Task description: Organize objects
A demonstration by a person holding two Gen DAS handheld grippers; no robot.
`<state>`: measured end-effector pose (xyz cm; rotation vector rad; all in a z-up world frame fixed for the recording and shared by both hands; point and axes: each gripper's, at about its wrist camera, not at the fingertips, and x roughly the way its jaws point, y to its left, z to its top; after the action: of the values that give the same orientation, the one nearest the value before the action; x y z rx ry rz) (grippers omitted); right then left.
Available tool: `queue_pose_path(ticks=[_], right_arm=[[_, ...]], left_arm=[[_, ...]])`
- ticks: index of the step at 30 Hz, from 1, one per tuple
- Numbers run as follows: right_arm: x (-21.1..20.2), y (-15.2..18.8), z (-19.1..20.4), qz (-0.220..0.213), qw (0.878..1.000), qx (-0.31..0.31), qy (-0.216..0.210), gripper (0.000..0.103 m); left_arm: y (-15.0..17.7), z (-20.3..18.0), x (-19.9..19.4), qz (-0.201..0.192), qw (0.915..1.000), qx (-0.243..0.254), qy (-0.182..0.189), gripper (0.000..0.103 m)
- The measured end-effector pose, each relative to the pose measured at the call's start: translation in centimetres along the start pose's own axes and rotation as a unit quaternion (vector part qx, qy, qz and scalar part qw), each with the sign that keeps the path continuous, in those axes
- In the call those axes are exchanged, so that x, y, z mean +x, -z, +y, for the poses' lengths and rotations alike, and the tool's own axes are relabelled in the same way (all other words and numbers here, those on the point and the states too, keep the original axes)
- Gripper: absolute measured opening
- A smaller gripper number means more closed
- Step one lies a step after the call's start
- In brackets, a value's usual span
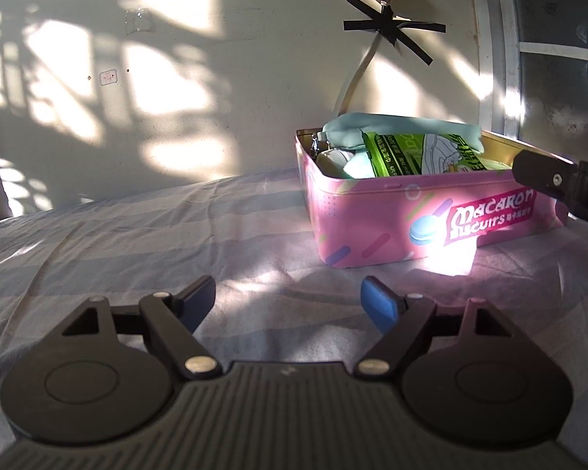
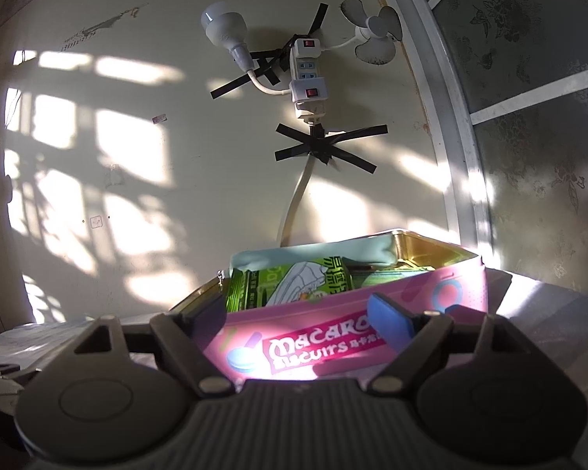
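A pink biscuit tin (image 1: pixel 388 219) holding a green packet (image 1: pixel 407 154) sits on a striped bedsheet (image 1: pixel 137 235). The left hand-held gripper (image 1: pixel 288 299) hovers open and empty nearby. The right hand-held gripper (image 2: pixel 294 319) is open in front of the tin's side.

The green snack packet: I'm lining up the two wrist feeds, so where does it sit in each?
Left wrist: green snack packet is right of centre, upper middle, standing inside the pink Macaron tin on the bed.
Right wrist: the packet is at centre, just above the tin's near wall.
Shared landmark: the black tape cross on the wall above the tin.
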<state>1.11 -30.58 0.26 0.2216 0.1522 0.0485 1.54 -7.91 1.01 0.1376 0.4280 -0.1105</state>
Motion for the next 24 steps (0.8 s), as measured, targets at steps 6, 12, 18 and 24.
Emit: queue_pose_path(ticks=[6, 12, 18, 24], right_arm=[[0.1, 0.1, -0.4, 0.005, 1.0, 0.013, -0.002, 0.087], [0.0, 0.1, -0.5, 0.002, 1.0, 0.016, -0.007, 0.091], [-0.2, 0.0, -0.8, -0.001, 1.0, 0.028, -0.013, 0.095], [-0.3, 0.0, -1.1, -0.002, 0.999, 0.037, -0.018, 0.096]], left_arm=[[0.0, 0.3, 0.0, -0.001, 0.9999, -0.008, -0.007, 0.091], [0.1, 0.3, -0.2, -0.003, 0.9999, -0.012, -0.011, 0.095], [0.2, 0.4, -0.2, -0.005, 0.9998, -0.012, -0.013, 0.097], [0.2, 0.5, -0.4, -0.006, 0.9997, -0.011, -0.021, 0.103]])
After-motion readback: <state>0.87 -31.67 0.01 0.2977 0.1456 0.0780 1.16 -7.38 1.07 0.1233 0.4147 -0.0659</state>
